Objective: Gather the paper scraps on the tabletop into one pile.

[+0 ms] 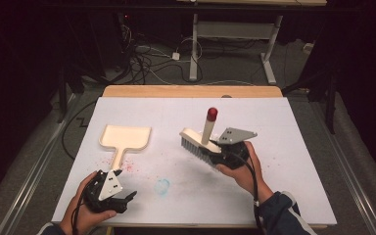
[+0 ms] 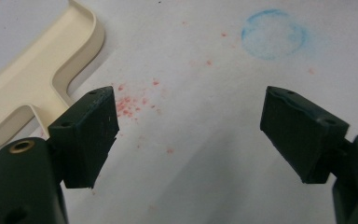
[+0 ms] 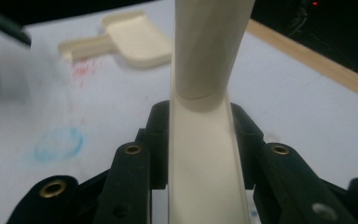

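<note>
**Surface stock, listed left to right**

1. Your left gripper [image 1: 111, 193]: rests at the near left edge of the white surface [image 1: 284, 147]. Its jaws stand wide apart with nothing between them, pointing over the scatter of red crumbs [image 2: 129, 103].
2. Cream plastic dustpan [image 1: 126, 138]: lies flat on the surface, left of centre, handle toward you, just beyond the crumbs.
3. Faint blue ring mark [image 1: 162, 186]: on the surface near the front, between your two hands.
4. Cream hand brush with grey bristles and a red-tipped handle [image 1: 203, 139]: held off the surface right of centre, bristles facing down and toward you, handle tip up.
5. Your right gripper [image 1: 223, 149]: its jaws are closed tight on the brush's flat cream back, one jaw on each side.
</note>
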`<action>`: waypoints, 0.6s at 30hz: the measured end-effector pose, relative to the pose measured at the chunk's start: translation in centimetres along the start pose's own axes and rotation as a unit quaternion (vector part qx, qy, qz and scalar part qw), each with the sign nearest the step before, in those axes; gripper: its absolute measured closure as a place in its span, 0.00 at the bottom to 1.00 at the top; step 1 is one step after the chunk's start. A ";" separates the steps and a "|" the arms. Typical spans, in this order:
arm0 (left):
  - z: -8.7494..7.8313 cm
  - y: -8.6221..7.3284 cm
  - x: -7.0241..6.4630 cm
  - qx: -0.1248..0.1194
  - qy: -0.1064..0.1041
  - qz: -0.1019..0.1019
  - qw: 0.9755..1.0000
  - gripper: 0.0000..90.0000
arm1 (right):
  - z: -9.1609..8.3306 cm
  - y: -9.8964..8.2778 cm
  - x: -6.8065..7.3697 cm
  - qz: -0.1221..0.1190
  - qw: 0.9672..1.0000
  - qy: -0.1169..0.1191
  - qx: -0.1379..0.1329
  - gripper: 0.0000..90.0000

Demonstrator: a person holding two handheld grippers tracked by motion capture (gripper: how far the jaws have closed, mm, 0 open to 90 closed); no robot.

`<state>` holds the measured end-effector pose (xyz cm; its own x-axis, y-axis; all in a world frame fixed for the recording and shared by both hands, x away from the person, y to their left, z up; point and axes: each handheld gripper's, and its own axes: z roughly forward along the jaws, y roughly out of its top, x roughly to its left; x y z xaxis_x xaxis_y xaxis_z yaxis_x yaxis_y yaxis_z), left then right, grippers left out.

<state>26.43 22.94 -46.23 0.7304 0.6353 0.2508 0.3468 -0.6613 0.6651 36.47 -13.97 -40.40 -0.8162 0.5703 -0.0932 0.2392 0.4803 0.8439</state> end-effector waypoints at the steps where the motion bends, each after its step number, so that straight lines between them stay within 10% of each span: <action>1: 0.0 0.0 0.0 0.000 0.000 0.000 1.000 0.21 | 0.2 -0.6 0.2 -0.008 1.000 -0.001 0.011 0.75; 7: 0.3 0.2 -0.2 0.006 -0.004 0.007 1.000 0.21 | 1.3 -1.7 0.3 -0.034 0.998 0.001 0.054 0.75; 12: 0.4 0.1 0.0 0.003 -0.005 0.001 1.000 0.21 | 1.3 -1.7 0.0 -0.033 0.999 0.004 0.009 0.75; 18: 0.5 0.3 -0.1 0.004 -0.006 0.004 1.000 0.21 | 2.1 -2.2 0.2 -0.040 0.999 -0.008 0.021 0.75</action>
<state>26.79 22.49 -46.39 0.7407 0.6246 0.2474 0.3457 -0.6701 0.6569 36.86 -13.52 -43.39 -0.8251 0.5394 -0.1679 0.1957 0.5518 0.8107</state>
